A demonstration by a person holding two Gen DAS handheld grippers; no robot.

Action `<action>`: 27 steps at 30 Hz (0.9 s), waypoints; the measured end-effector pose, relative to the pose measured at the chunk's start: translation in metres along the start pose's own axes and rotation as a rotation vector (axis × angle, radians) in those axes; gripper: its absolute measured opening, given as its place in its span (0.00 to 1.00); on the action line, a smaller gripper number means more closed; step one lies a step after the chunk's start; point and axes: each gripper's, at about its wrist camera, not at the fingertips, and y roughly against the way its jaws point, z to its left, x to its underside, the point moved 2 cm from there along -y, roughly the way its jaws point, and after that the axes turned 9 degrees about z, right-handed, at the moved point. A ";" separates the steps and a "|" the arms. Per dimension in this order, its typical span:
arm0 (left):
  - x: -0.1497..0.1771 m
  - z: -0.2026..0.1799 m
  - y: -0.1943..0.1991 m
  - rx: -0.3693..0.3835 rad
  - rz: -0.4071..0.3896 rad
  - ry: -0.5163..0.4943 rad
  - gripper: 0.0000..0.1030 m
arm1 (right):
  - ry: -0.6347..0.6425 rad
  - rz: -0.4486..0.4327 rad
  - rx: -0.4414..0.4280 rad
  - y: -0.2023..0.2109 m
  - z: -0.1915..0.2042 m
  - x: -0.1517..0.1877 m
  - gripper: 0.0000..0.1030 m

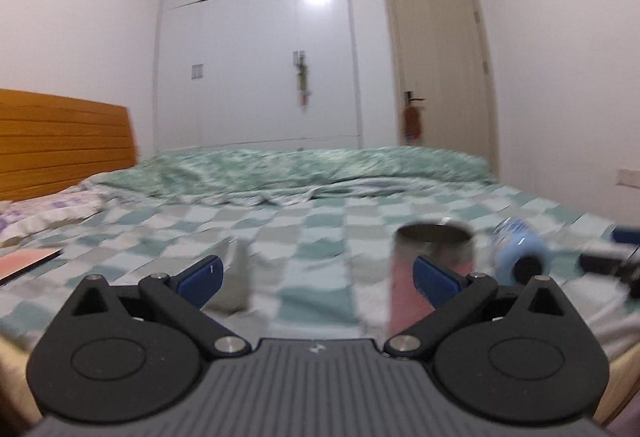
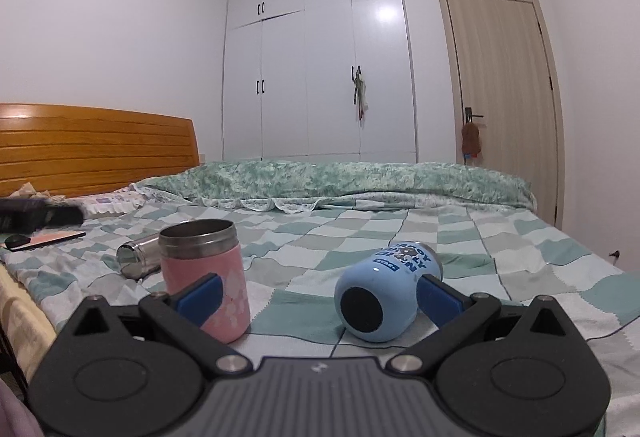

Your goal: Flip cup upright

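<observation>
A light blue cup [image 2: 386, 295] lies on its side on the checked bedspread, its dark base toward me. It lies between the open fingers of my right gripper [image 2: 320, 297], close to the right fingertip. A pink cup [image 2: 208, 277] with a steel rim stands upright by the left fingertip. In the blurred left wrist view the pink cup [image 1: 430, 269] stands just behind the right fingertip of my open, empty left gripper [image 1: 316, 277], and the blue cup [image 1: 520, 251] lies to its right.
A steel cup [image 2: 138, 259] lies on its side left of the pink cup; it also shows blurred in the left wrist view [image 1: 234, 277]. A tablet [image 2: 44, 239] and the other gripper [image 2: 36, 215] are at far left. A rolled green quilt [image 2: 340, 179] lies across the bed's far side.
</observation>
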 end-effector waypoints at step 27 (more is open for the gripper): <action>0.056 0.043 0.039 -0.069 -0.026 0.131 1.00 | 0.020 -0.035 0.171 0.072 -0.008 0.041 1.00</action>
